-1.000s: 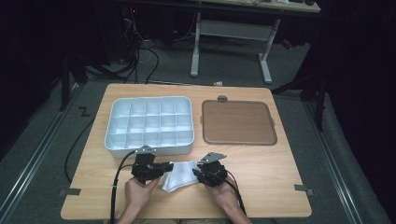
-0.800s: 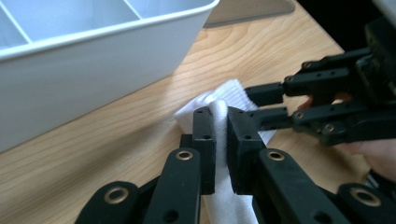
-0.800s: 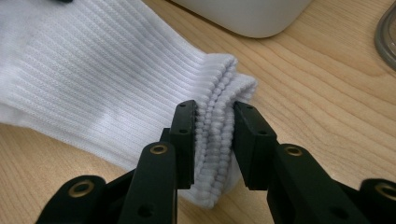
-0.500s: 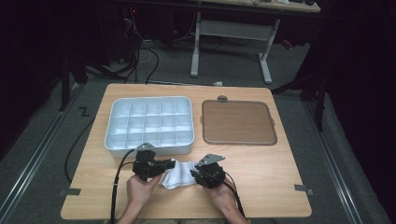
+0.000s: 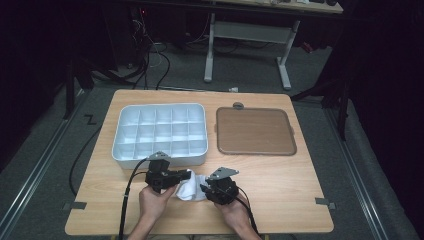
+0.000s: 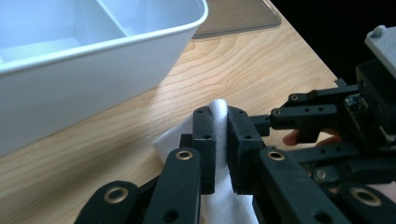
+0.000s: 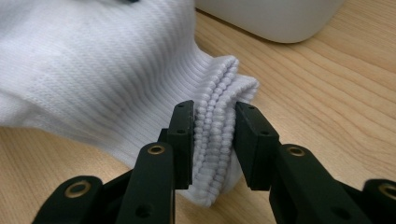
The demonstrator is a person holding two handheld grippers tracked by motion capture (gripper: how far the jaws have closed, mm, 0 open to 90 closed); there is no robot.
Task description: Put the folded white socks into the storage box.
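Far left on the table [image 5: 300, 190]: a white tray [image 5: 125, 150] with empty compartments, likely waiting to take what gets folded. Just near of it, the left gripper [image 5: 182, 175], aimed rightward and clamped tight on a fold of the white sock [image 5: 192, 189]; seen from its own camera as a thin ridge of fabric [image 6: 218, 105] squeezed between the closed jaws of the left gripper [image 6: 221, 140], probably to anchor that end so the cloth cannot slide. Between the two hands, at the near edge and centre of the table, the sock itself, bunched and resting on the wood, close to the tray's near wall but apart from it. Right of that, the right gripper [image 5: 204, 189], facing left toward the other; jaws just eased a little wider, yet with the ribbed cuff [image 7: 219, 116] doubled between the pads of the right gripper [image 7: 212, 140] and touched on both sides, so a light hold, seemingly loosened to reseat the bite or let the layers settle. Far right, a brown mat [image 5: 255, 131], bare and well apart from the work.
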